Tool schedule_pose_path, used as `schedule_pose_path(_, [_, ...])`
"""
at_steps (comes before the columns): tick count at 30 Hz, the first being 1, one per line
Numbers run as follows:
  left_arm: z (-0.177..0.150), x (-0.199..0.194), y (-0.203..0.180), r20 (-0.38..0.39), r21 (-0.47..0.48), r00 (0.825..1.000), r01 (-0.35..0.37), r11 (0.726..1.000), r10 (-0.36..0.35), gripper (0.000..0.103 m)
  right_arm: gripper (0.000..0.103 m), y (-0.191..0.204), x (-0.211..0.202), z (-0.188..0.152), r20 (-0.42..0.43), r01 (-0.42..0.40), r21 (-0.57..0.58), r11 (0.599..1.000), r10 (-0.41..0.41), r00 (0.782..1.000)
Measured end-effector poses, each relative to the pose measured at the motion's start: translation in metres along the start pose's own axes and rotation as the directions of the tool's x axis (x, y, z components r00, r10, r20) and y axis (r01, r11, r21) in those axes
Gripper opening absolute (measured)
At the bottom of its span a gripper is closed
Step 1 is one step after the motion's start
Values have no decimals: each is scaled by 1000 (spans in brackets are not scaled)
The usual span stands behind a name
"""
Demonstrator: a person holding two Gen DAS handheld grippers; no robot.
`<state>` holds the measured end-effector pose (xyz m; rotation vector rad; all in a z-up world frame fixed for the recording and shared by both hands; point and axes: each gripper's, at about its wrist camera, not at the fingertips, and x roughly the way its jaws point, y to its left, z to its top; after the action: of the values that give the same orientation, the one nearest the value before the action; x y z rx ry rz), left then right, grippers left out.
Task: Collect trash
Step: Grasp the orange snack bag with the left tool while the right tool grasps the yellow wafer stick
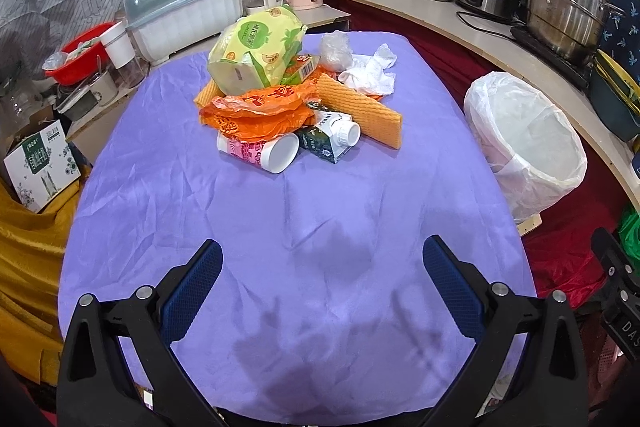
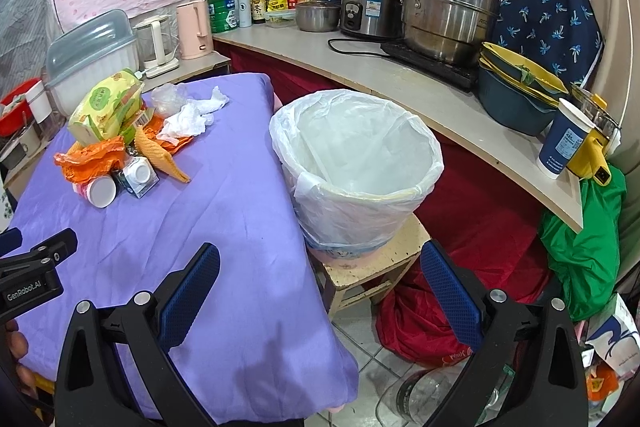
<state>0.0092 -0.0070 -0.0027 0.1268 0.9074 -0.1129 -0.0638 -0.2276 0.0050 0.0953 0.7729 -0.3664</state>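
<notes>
Many bits of trash sit in one heap in the middle of the purple surface (image 1: pixel 168 195), and nothing is picked up yet. Both grippers are far back from the heap.

The left gripper (image 1: pixel 322 263) has its jaws wide apart and holds nothing. It points at the heap. On the left of the heap is the yellow-green tissue pack (image 1: pixel 256 51), on top and leaning. Under it lies the orange plastic bag (image 1: pixel 256 115). Below that a paper cup (image 1: pixel 260 151) lies on its side, touching a small carton (image 1: pixel 329 138) with a white cap. Then comes the orange waffle cloth (image 1: pixel 362 109), and behind it the crumpled white tissue (image 1: pixel 374 71) and a clear plastic wad (image 1: pixel 335 47).

What could go wrong? I think pulling a low thing first, like the cup, could make the pack tip and the heap slide. The cup is round, so it may roll off the edge. The bag is thin and slippery, so it may slip out. The carton may drip if something is left inside.

The right gripper (image 2: pixel 320 265) also has wide jaws and holds nothing. The bin (image 2: pixel 356 163), lined with a white bag, stands on a little stool (image 2: pixel 376 263) just beside the surface, lower than the top. A bump could knock it off the stool. A light tissue dropped too early could miss it and land on the floor.

Further right, a counter (image 2: pixel 400 83) with pots (image 2: pixel 448 11) and bowls (image 2: pixel 516 87) is close behind the bin.
</notes>
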Motion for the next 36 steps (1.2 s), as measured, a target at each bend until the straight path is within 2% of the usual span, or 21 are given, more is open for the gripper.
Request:
schedule_pose_path(4, [7,14,1,-10,1,1000,11,1000,-11,96,96,5,16,6,-7,-11,2,1000,11,1000])
schedule_pose_path(8, [19,32,12,-30,-36,999,15,999,-16,96,96,17,35,13,-19,-33,-13,999,33,999])
schedule_pose_path(14, [42,55,36,-30,-98,999,-16,995,13,96,96,46,65,31,-21,-98,-38,994,98,995])
schedule_pose_path(22, [77,90,72,-43,-192,999,-40,981,32,96,91,92,103,57,-31,-182,-76,980,180,983])
schedule_pose_path(26, [92,106,86,-52,-233,999,-29,972,17,96,87,116,120,66,-43,-227,-90,970,224,974])
schedule_pose_path(33, [109,130,97,-61,-247,998,-23,969,8,96,72,151,143,76,-70,-282,-113,953,276,959])
schedule_pose_path(36, [112,134,98,-56,-237,998,-13,971,-1,88,65,164,153,76,-89,-301,-123,946,291,952])
